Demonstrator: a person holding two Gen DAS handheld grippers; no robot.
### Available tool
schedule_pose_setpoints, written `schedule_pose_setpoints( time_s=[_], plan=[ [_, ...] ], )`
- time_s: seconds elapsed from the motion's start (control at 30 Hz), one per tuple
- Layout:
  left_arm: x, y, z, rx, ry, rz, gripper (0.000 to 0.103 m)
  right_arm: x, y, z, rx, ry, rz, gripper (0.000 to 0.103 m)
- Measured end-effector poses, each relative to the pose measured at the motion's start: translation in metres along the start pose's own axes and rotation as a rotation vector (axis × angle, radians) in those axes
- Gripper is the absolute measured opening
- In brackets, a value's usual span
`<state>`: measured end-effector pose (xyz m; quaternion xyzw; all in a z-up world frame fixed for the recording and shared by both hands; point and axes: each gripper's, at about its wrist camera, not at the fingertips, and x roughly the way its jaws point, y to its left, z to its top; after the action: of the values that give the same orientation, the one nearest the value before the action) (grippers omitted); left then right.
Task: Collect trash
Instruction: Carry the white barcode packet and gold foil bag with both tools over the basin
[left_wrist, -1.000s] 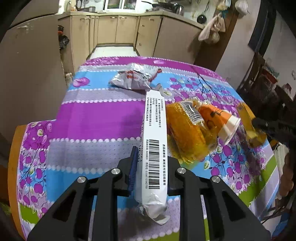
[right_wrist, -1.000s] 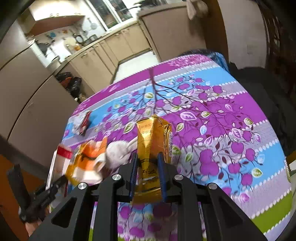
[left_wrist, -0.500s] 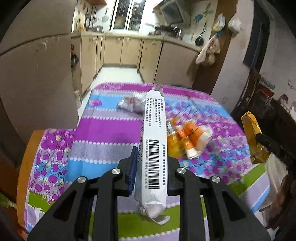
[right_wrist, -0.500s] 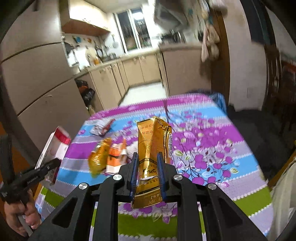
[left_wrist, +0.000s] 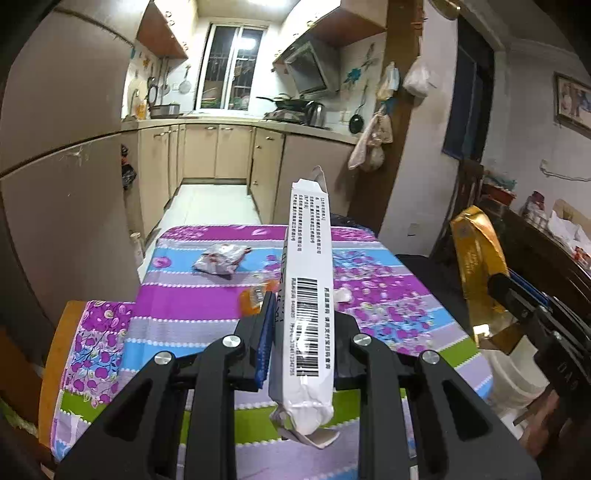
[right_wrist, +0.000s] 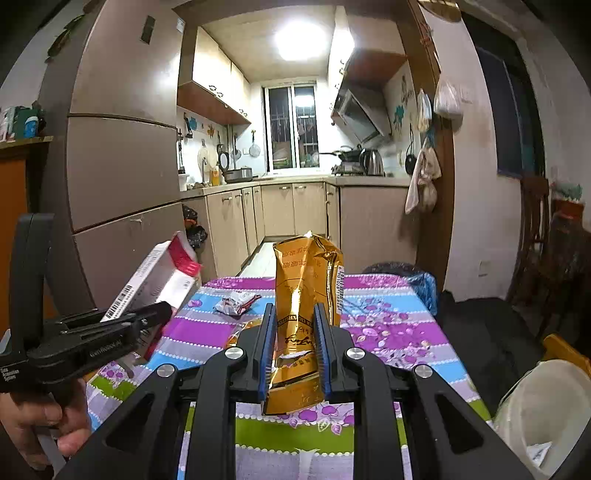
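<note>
My left gripper (left_wrist: 301, 306) is shut on a long white wrapper (left_wrist: 308, 295) with a barcode, held up above the near end of the table. It also shows in the right wrist view (right_wrist: 155, 284). My right gripper (right_wrist: 294, 317) is shut on a gold foil packet (right_wrist: 303, 291), also raised; the packet shows in the left wrist view (left_wrist: 476, 258). On the flowered tablecloth (left_wrist: 192, 306) lie a crumpled silver wrapper (left_wrist: 219, 260) and an orange wrapper (left_wrist: 253, 301), partly hidden by my left fingers.
A white-lined bin (right_wrist: 546, 410) stands at the table's near right corner. A dark chair or bag (right_wrist: 480, 332) is to the right of the table. A fridge (right_wrist: 110, 192) stands on the left, kitchen cabinets (right_wrist: 288, 210) beyond.
Both grippers have lifted up and pulled back from the table with their wrappers. The table now sits lower and farther in both views.
</note>
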<state>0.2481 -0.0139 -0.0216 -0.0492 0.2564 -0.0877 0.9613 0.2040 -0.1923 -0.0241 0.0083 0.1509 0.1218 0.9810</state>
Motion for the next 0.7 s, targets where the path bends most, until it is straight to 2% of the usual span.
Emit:
schedule_pose_setpoints(
  time_s=[0.4, 0.7],
  plan=[
    [-0.009, -0.052, 0.004, 0.059, -0.017, -0.083, 0.022, -0.054, -0.031, 0.004, 0.027, -0.031, -0.092, 0.021],
    [0.000, -0.125, 0.015, 0.126, -0.013, -0.228, 0.022, -0.098, -0.100, 0.010, 0.063, -0.053, -0.232, 0.021]
  ],
)
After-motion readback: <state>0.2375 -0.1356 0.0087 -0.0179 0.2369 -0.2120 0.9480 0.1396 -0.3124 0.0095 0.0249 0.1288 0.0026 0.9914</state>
